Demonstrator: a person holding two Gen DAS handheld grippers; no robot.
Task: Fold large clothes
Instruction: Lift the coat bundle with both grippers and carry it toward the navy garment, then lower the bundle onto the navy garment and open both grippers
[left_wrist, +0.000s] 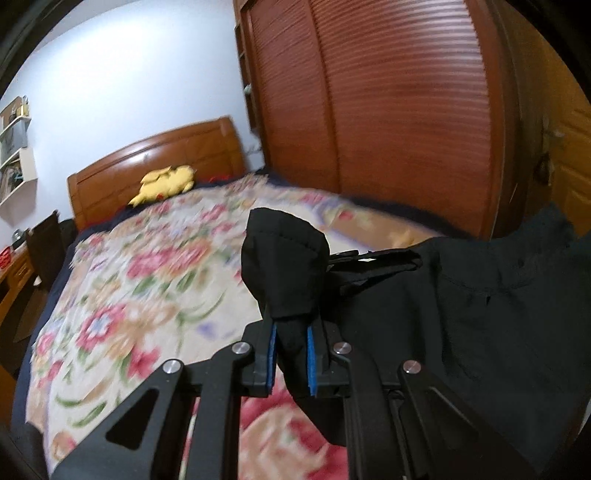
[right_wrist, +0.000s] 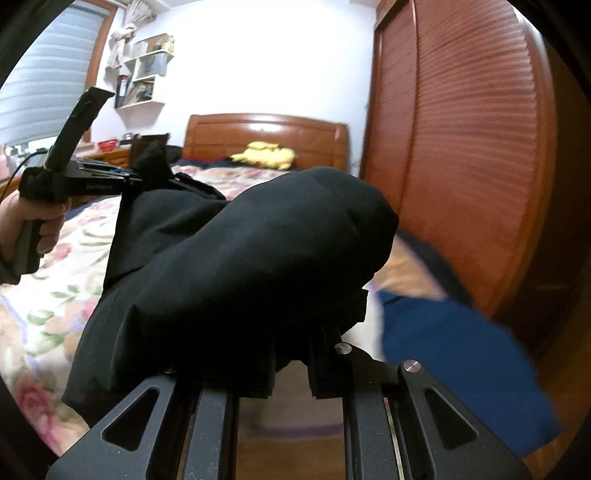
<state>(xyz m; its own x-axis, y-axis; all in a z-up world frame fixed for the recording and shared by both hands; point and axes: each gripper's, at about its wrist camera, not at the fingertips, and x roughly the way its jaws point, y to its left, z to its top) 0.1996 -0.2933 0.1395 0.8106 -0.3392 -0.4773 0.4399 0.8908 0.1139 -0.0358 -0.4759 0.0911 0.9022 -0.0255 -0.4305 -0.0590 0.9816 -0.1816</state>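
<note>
Black garment (left_wrist: 461, 295) fills our left wrist view, lifted above the floral bed (left_wrist: 147, 266); the left gripper (left_wrist: 290, 354) has its jaws pinching a bunched fold. From our right wrist view, the right gripper (right_wrist: 291, 369) jaws clamp another bunch (right_wrist: 258, 258), the bed below, a hand (right_wrist: 35, 225) beside it.

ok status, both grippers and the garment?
Left gripper shut on black fabric garment. Right gripper likewise. Garment lifted above floral bedspread. Nothing in the way.
</note>
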